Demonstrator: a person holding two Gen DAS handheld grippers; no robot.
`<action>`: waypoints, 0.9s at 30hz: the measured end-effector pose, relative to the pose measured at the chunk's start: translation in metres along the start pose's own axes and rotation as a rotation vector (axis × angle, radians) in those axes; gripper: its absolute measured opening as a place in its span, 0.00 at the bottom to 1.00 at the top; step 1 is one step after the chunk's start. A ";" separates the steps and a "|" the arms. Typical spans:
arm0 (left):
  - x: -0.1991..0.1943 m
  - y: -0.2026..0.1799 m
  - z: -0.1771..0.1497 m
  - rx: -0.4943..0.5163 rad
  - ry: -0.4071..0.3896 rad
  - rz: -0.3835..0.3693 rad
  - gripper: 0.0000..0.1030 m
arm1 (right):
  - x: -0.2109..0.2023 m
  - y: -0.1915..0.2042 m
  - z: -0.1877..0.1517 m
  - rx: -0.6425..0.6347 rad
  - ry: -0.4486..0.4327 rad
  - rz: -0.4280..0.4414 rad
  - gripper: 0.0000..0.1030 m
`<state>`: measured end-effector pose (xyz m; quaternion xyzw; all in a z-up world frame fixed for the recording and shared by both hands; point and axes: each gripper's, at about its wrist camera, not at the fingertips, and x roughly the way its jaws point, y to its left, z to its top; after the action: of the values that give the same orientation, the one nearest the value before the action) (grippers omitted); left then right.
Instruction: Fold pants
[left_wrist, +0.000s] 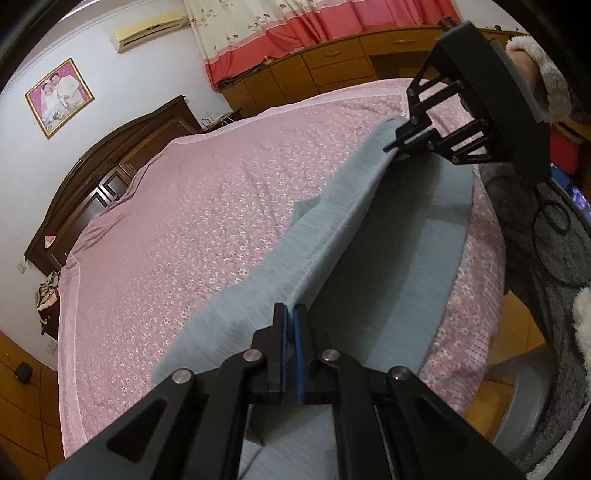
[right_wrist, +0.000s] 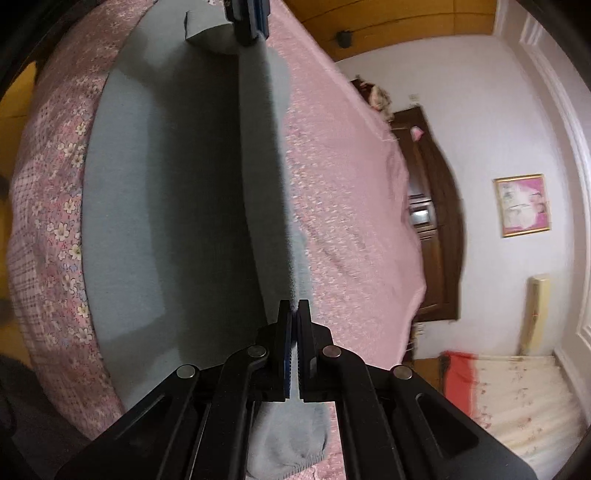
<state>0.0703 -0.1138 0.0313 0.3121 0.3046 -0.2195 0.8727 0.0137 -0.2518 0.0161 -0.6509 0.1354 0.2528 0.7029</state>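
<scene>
Closest in the left wrist view, the left claw (left_wrist: 290, 314) is pinched tight on the raised edge of the grey-blue pants (left_wrist: 325, 236), its blue pads (left_wrist: 283, 350) pressed together with the cloth between them. From there the gripped edge runs as a taut ridge up and away to the right claw (left_wrist: 397, 142), which clamps the same edge farther along; a hand in a fluffy white cuff (left_wrist: 543, 70) holds that tool. The right wrist view shows the same from the other end: the right claw (right_wrist: 294, 317) is closed on the fabric, a ribbed cuff (right_wrist: 288, 454) of the pants hangs below its fingers, and the lifted fold stretches straight to the left claw (right_wrist: 251, 26) at the top of the frame. Beside the ridge, the lower layer of the pants lies flat on the bed (left_wrist: 192, 206), near its edge, over a pink flowered sheet. Beyond the bed stand a dark wooden headboard (left_wrist: 110, 158), a framed photo (left_wrist: 59, 96) on the pale wall, an air conditioner (left_wrist: 147, 31), red-and-cream curtains (left_wrist: 280, 33), and low wooden cabinets (left_wrist: 332, 62).
</scene>
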 end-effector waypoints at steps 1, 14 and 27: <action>-0.001 -0.006 -0.002 0.007 0.002 0.004 0.04 | -0.002 0.007 -0.001 -0.027 -0.009 -0.037 0.03; 0.004 -0.076 -0.042 0.164 0.076 0.023 0.04 | -0.012 0.096 -0.014 -0.317 -0.031 -0.166 0.03; 0.017 -0.113 -0.071 0.241 0.122 0.022 0.03 | -0.017 0.140 -0.027 -0.444 -0.033 -0.142 0.03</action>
<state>-0.0102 -0.1493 -0.0710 0.4307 0.3251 -0.2256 0.8111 -0.0712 -0.2779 -0.0971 -0.7934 0.0188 0.2369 0.5604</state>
